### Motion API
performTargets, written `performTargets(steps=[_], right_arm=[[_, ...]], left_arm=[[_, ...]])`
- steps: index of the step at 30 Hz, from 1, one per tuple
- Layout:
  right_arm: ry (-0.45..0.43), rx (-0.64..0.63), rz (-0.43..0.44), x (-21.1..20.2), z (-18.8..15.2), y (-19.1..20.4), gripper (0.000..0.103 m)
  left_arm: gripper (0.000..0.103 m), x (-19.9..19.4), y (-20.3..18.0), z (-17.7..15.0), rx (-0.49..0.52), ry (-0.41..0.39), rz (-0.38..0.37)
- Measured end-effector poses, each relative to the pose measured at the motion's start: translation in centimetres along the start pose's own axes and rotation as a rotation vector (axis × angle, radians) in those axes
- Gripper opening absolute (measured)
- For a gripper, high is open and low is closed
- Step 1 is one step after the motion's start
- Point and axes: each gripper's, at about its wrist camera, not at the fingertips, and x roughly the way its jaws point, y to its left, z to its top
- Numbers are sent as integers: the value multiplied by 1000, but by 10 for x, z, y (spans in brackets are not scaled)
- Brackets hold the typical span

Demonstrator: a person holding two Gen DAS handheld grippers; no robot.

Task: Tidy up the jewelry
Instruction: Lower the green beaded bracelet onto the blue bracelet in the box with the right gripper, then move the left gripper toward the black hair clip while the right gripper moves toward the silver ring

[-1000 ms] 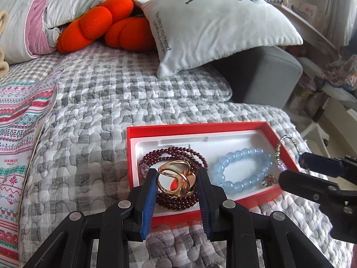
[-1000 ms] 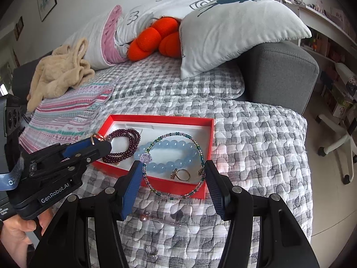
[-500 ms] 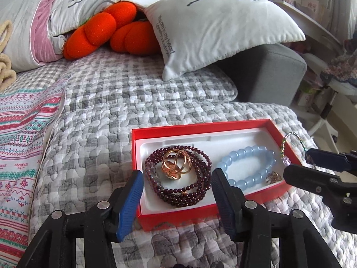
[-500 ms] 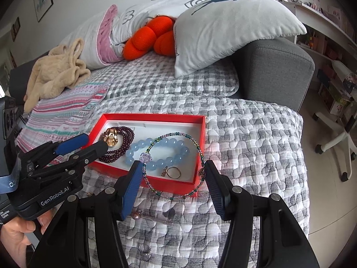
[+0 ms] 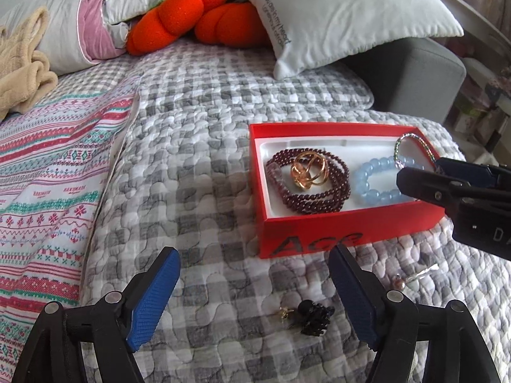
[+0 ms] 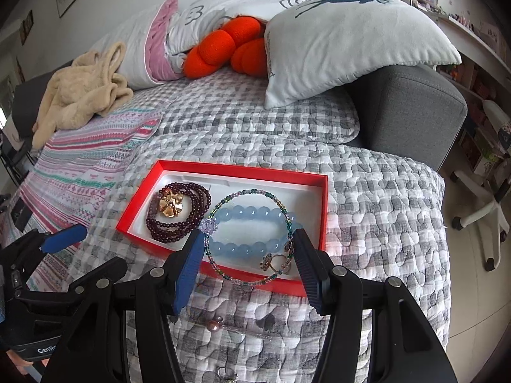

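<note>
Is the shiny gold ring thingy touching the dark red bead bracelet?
Touching. In the left wrist view the gold looped ring lies directly on the dark red bead bracelet's coils inside the red box, with no gap showing.

On the near wall of the red box you can read large dark letters that look like "ACE", the last one partly cut off. Your left gripper shows white lettering "GenR" on its body before the frame cuts it, and the white pillow carries a small line of print along its edge, too fine to read; the striped blanket has tiny words woven in, also unreadable.
</note>
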Motion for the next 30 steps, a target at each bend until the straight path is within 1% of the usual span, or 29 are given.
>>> performTargets(steps=[6,10,14,20,23,27,30], right_arm=[[9,12,-14,10,4,1,62],[13,27,4,13,5,0,64],[17,31,20,13,6,1,70],[0,23,28,-2,5,2,71],[-8,19,39,-11,4,1,74],[-14,26,38,-25,0,-4,75],[-2,26,20,-33,-7,-8,75]], left_arm=[[80,1,3,-6,1,23,-4],[80,-1,0,-7,15,22,-2],[80,-1,-1,-7,14,26,-3],[81,-3,-3,-8,8,30,-5],[82,-3,-4,-9,8,36,-6],[85,-5,-2,-12,2,40,0],[88,-6,2,-16,-10,42,3]])
